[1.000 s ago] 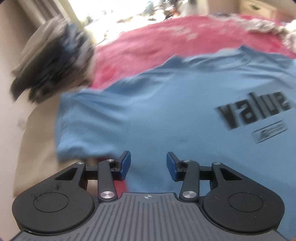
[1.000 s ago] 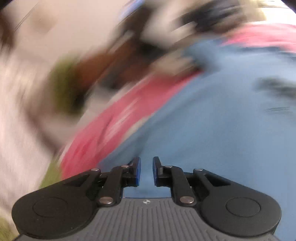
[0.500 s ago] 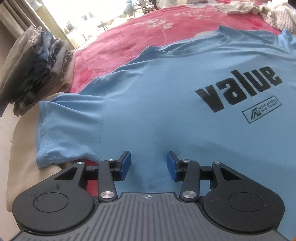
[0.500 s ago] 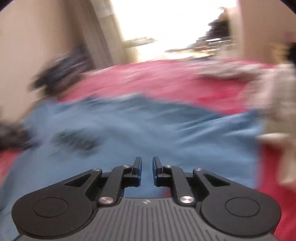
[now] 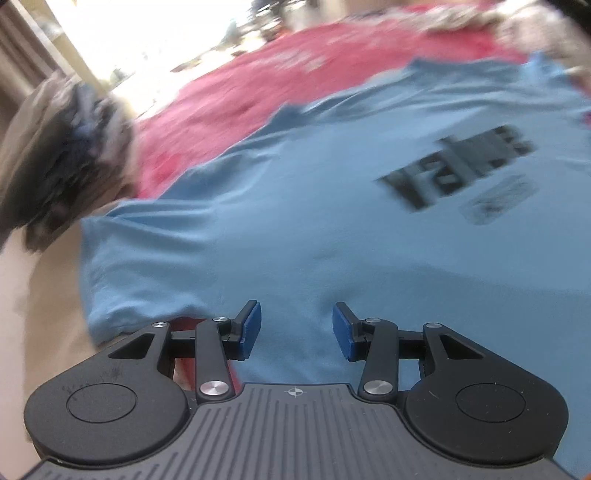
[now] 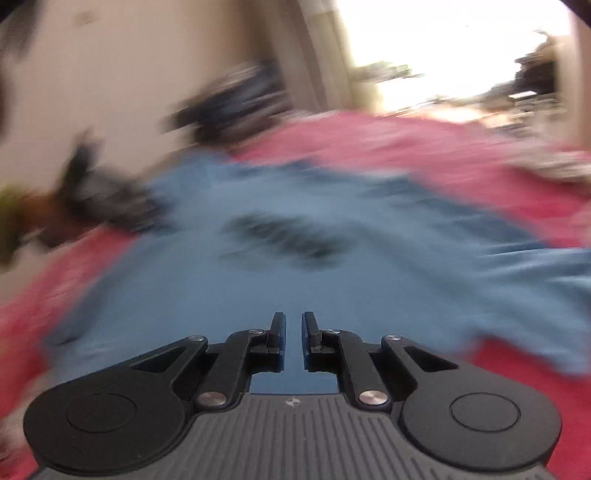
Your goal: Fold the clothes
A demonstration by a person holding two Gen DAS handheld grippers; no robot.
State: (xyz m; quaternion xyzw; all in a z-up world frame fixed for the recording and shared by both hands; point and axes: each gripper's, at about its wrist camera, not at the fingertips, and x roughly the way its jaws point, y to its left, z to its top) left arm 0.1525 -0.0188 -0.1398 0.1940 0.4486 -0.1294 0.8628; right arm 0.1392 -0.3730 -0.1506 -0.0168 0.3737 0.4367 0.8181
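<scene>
Your left gripper [image 5: 296,329] hung over the near part of a blue T-shirt [image 5: 332,229], jaws apart with nothing between them. The T-shirt lay spread flat, print side up, on a red cover [image 5: 295,70]. Its dark lettering [image 5: 458,166] sat to the right of your left gripper's line, blurred. One sleeve [image 5: 125,266] reached left, to the cover's edge, with a beige surface [image 5: 40,314] beyond it. A stack of clothes [image 5: 62,147], grey and dark, stood at the far left, just past that sleeve; whether it touched the T-shirt could not be told. More pale cloth [image 5: 535,33] lay at the far right.

Your right gripper [image 6: 293,341] was over the same T-shirt [image 6: 295,288] at its near edge. Its jaws had just been closing and stood nearly together, a thin gap between the pads, with no cloth caught in it. In the right wrist view the lettering [image 6: 284,240] was smeared beyond reading. The red cover [image 6: 424,147] showed on both sides and beyond the T-shirt. A dark blurred shape [image 6: 107,199] at the left edge could not be identified.
</scene>
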